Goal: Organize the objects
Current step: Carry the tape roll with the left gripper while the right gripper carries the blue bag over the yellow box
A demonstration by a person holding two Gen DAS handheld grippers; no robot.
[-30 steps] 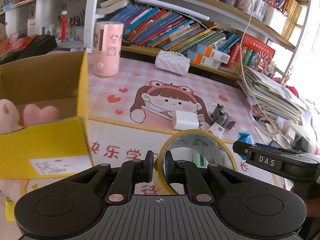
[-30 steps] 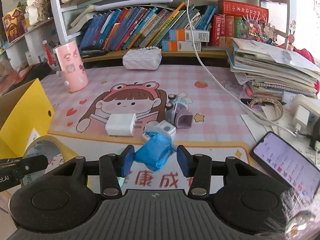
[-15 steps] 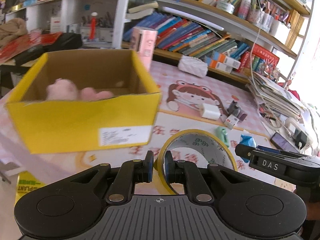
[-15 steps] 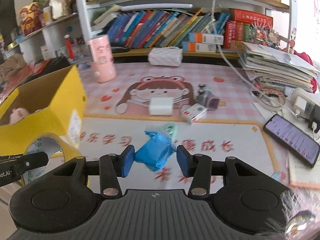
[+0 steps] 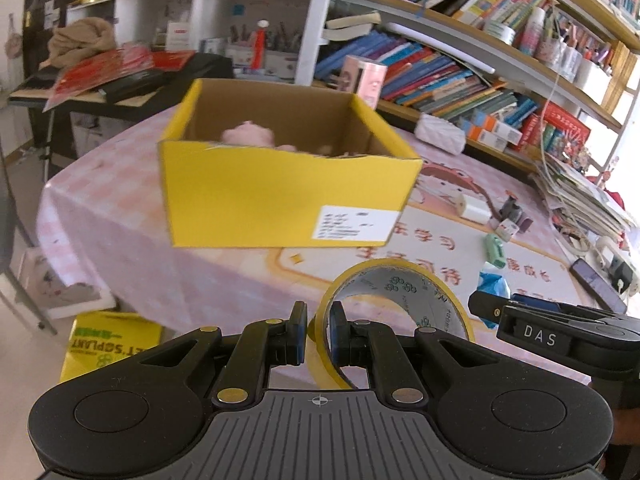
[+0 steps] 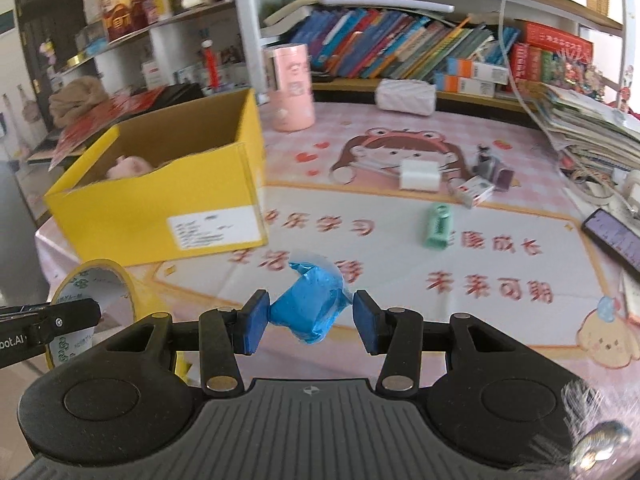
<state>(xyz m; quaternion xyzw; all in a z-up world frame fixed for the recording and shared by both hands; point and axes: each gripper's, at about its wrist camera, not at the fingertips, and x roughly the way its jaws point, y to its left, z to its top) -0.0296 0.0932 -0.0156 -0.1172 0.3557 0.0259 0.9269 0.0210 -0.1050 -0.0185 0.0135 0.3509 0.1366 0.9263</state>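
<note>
My left gripper has its jaws closed tight on the wall of a roll of yellow tape; one finger is outside the ring and the other inside, and the roll stands on its edge in the grip. In the right wrist view the same roll shows at the lower left, beside the black side of the left gripper.

My right gripper is clamped on a small blue plastic packet. The left pad presses on its crumpled end, and the right pad is at the other end, where a bit of clear film sticks out; I cannot tell if this pad touches the blue part itself.

Both things are held in the air above the near part of the table, which has a pink cartoon mat. The yellow cardboard box stands open on the left part of the table, ahead of the left gripper, and a pink soft toy lies inside it.

On the mat lie a white charger, a small white box, a green tube and a grey-purple toy, near each other. A phone lies at the right edge. A pink cylinder stands behind the box, near the bookshelf.
</note>
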